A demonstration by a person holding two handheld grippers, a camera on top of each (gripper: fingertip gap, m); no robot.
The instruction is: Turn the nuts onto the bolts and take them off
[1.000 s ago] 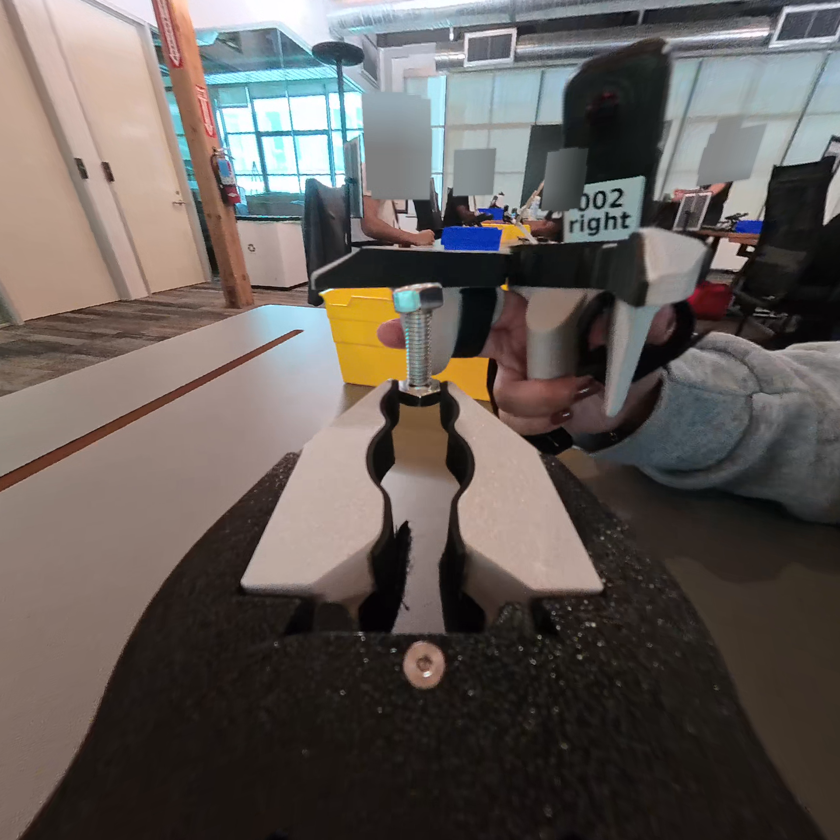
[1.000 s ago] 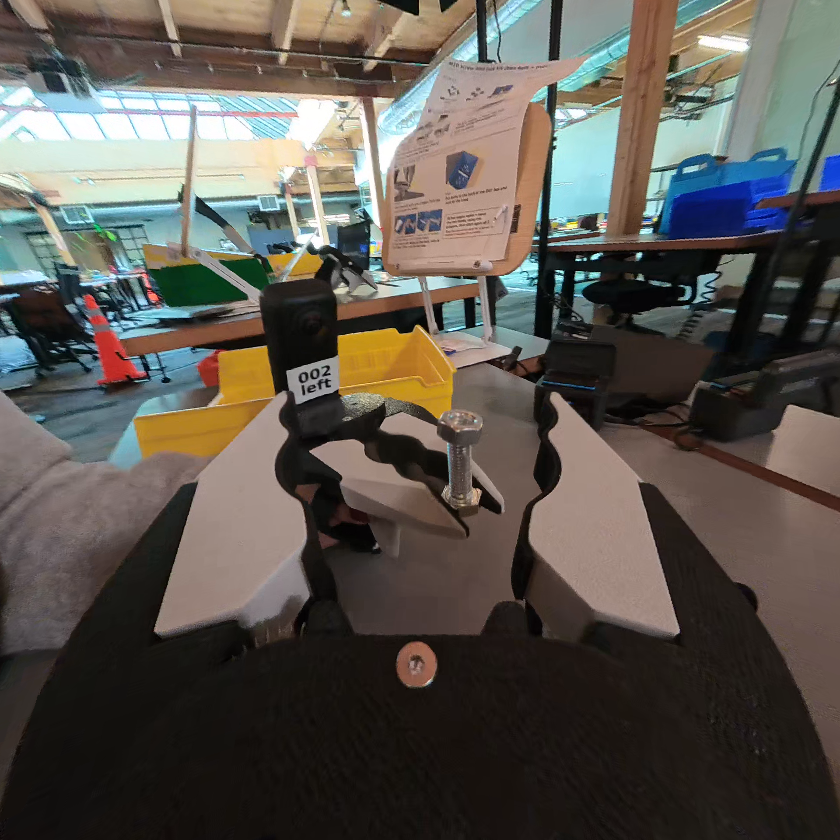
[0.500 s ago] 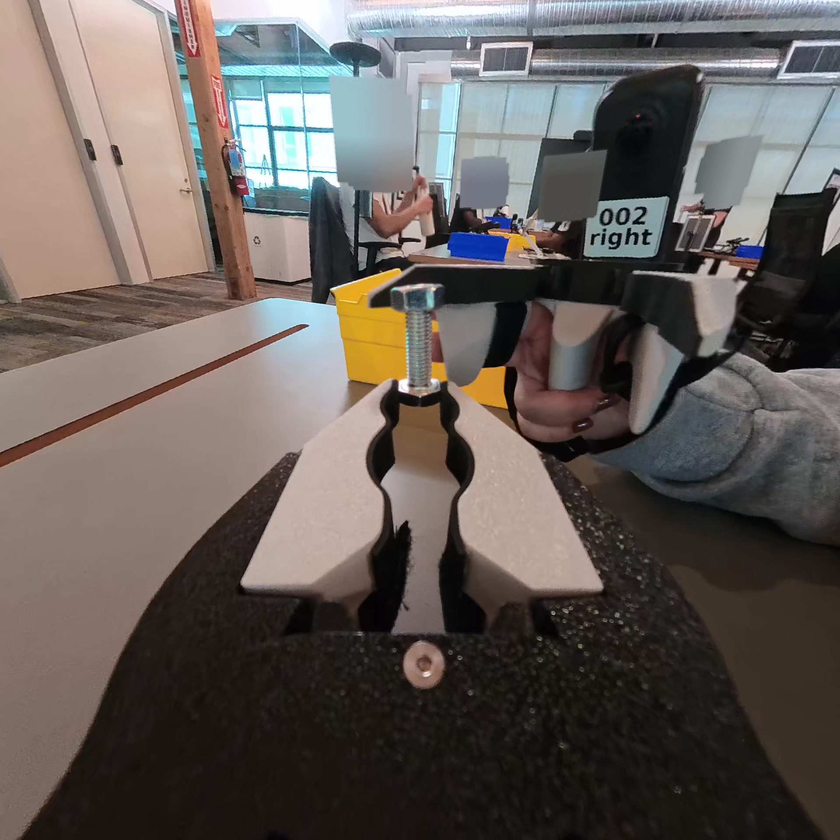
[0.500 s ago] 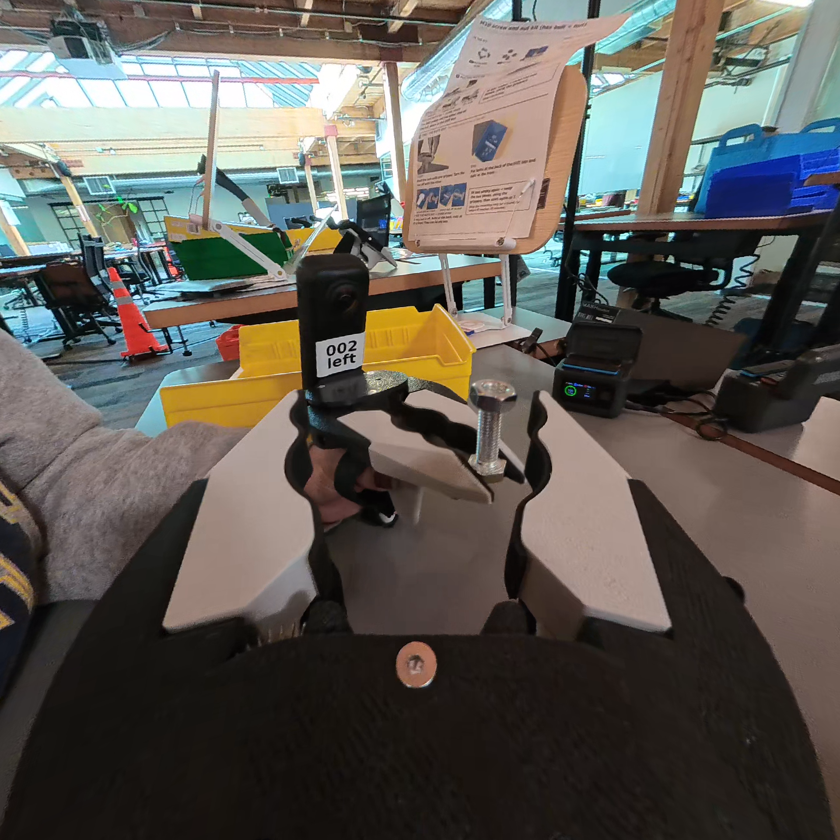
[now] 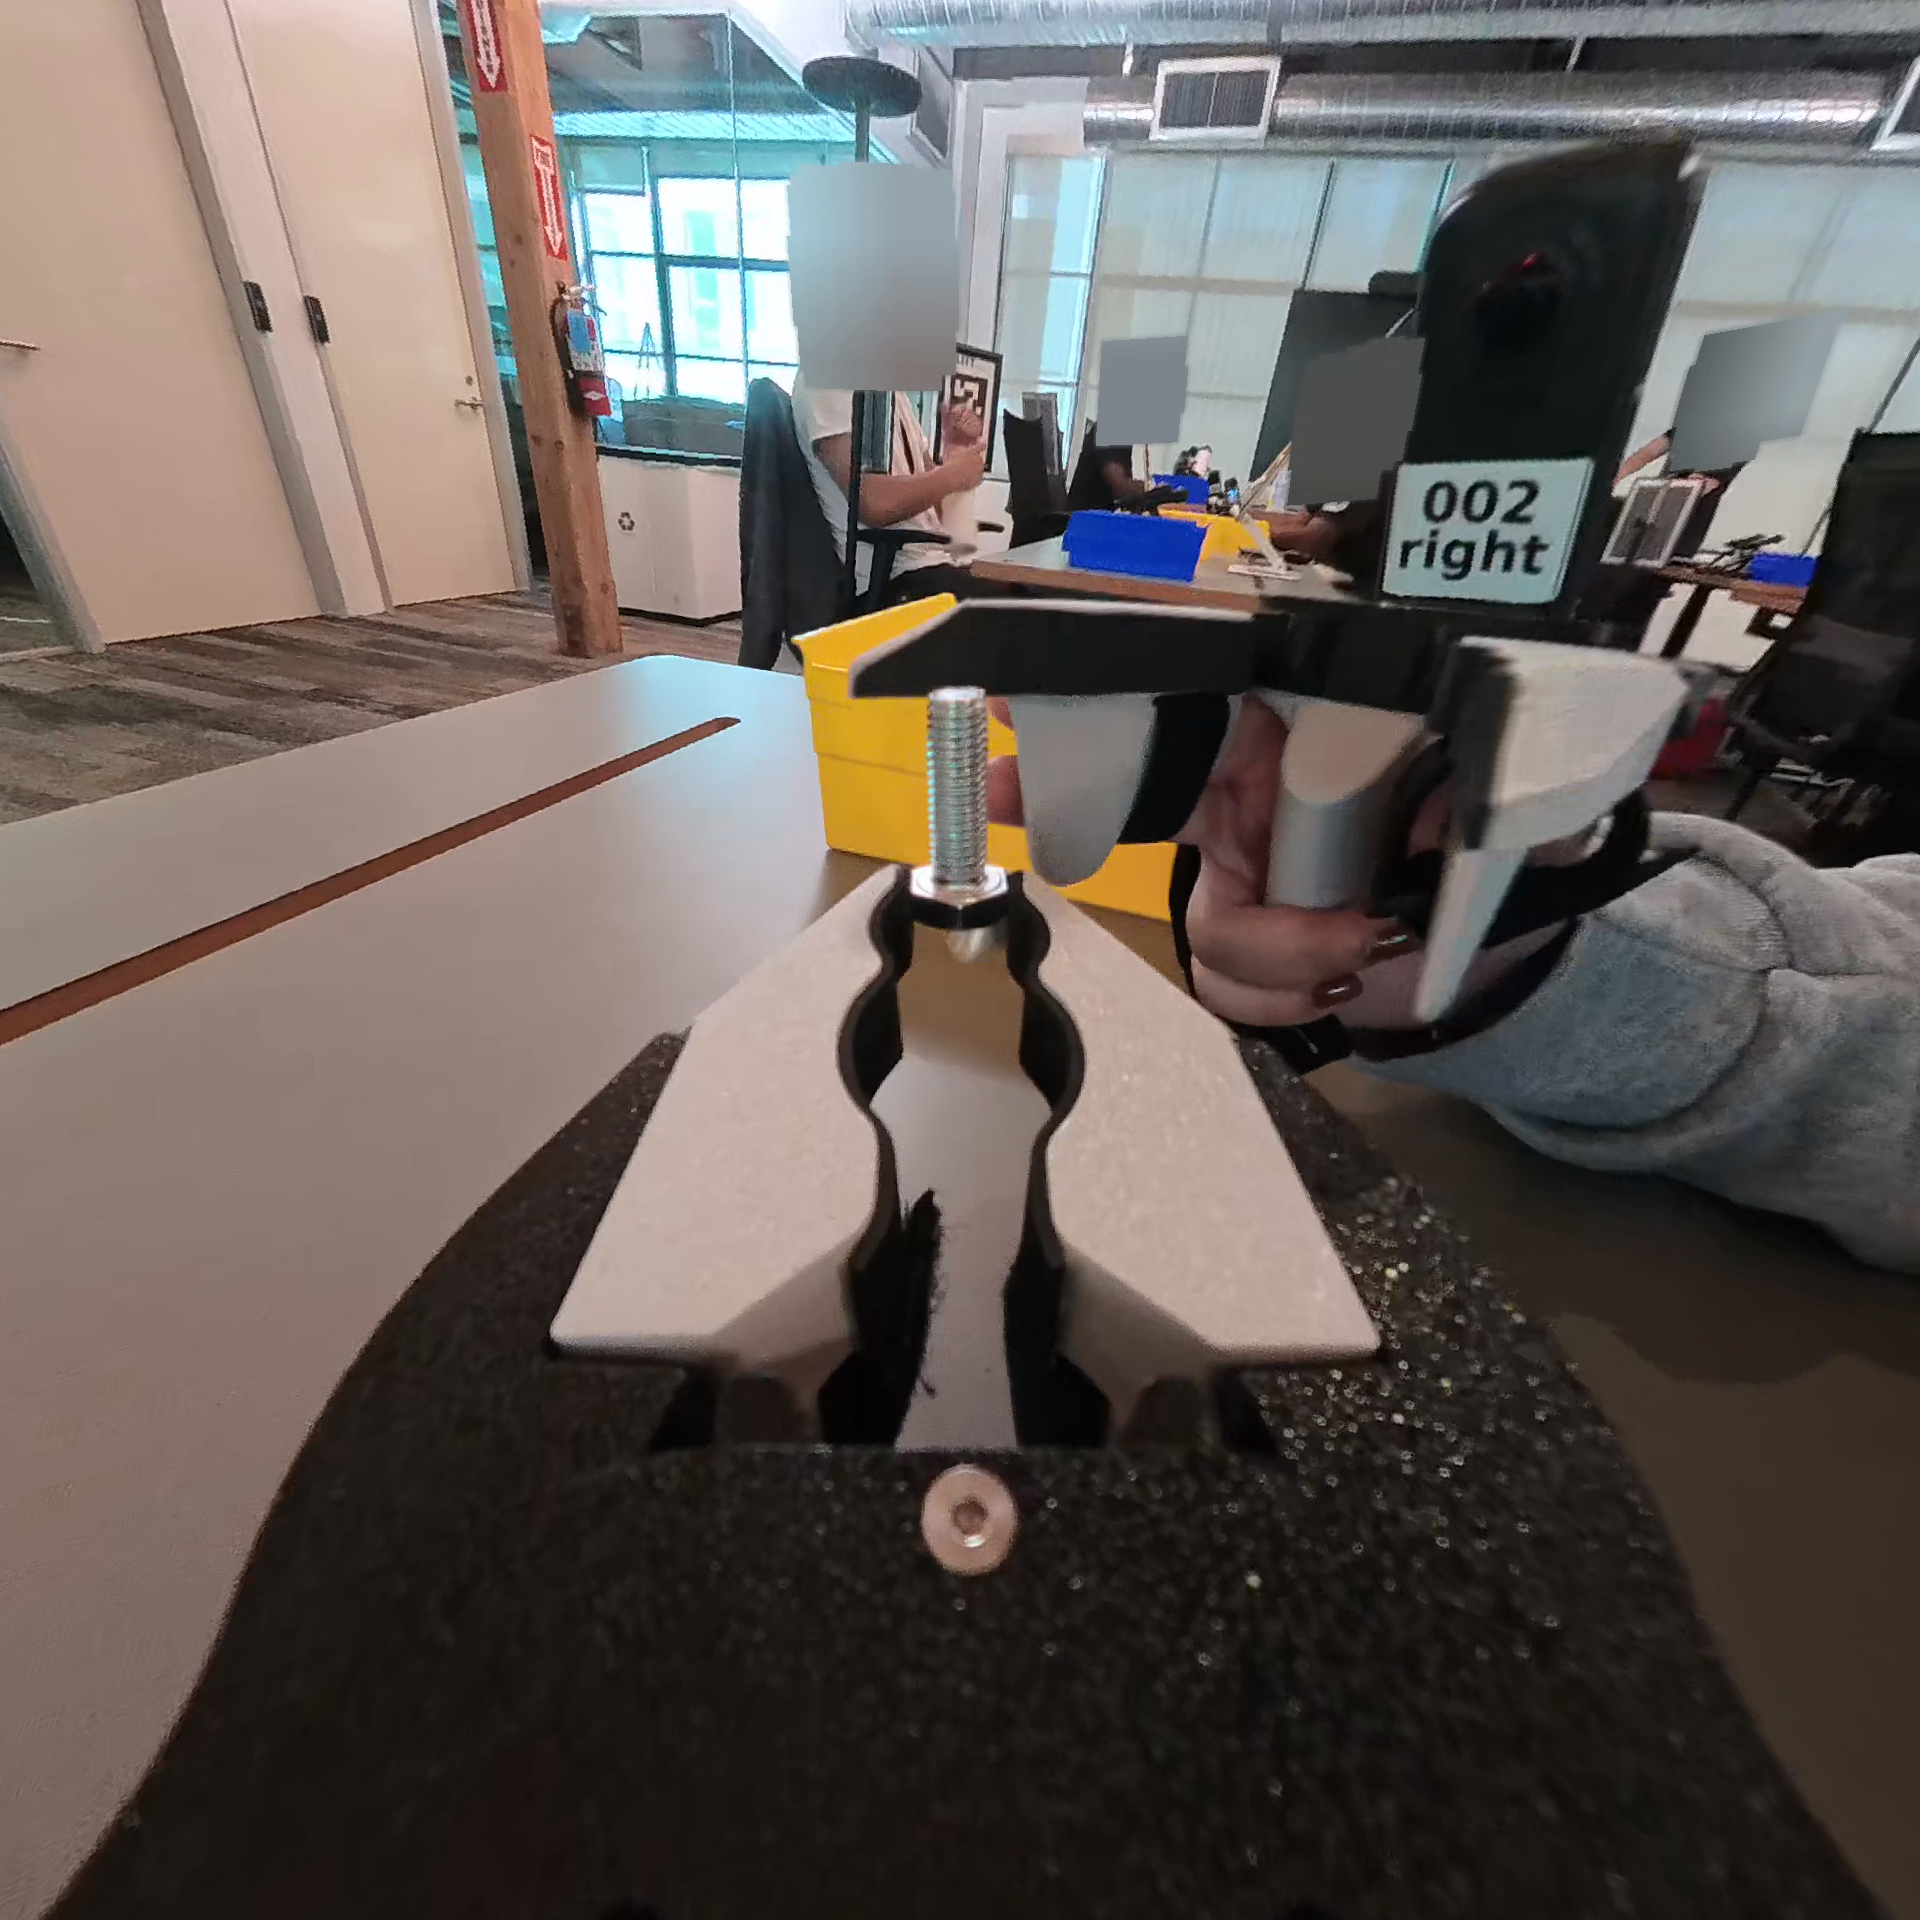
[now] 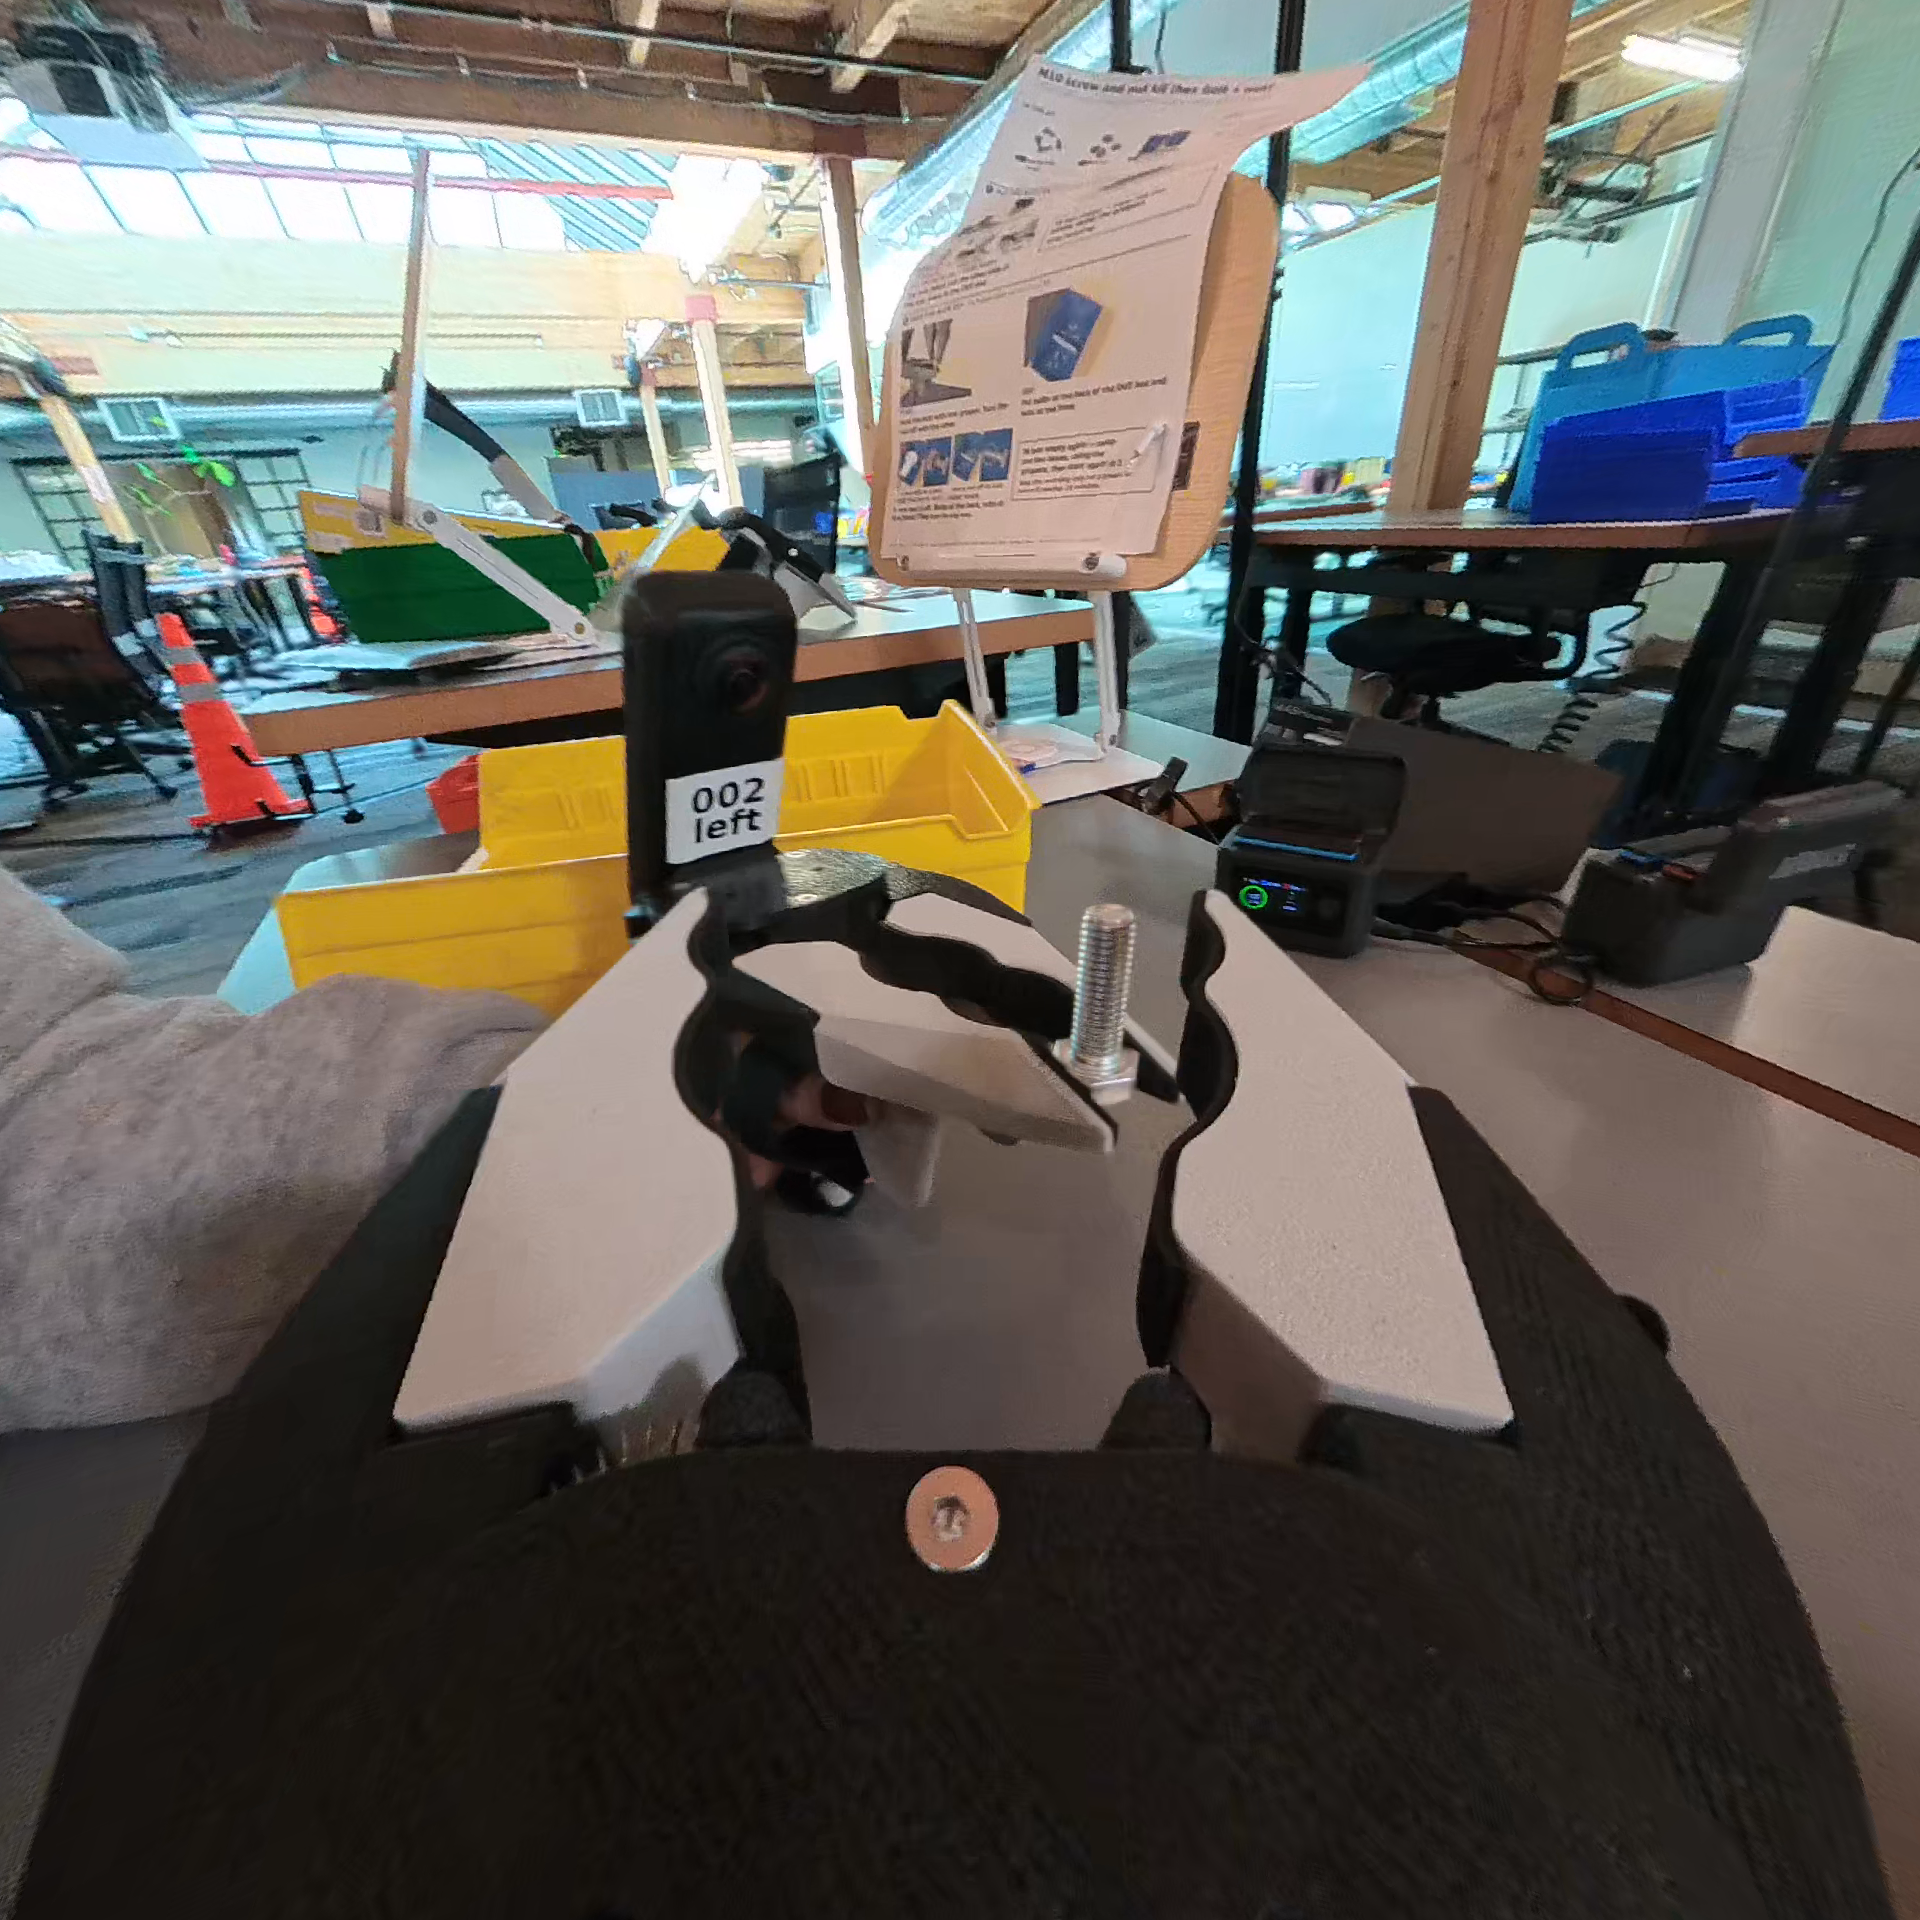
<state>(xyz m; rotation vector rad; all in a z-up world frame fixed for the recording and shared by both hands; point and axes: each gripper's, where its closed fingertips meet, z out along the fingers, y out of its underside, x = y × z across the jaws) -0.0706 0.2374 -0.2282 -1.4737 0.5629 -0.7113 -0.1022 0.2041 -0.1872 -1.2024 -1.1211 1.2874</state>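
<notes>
Right gripper spread wide, gap bare; bolt stands upright between its tips, clamped at base by left gripper. Yellow bin blocks far side just behind. Tabletop bare left of left gripper. Black devices crowd right edge.

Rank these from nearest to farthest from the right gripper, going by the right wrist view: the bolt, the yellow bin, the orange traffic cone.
1. The bolt, just ahead between the tips of the right gripper, toward its right finger, threaded end up.
2. The yellow bin, on the table behind the left gripper, centre-left.
3. The orange traffic cone, on the floor far left, beyond the table.
</notes>
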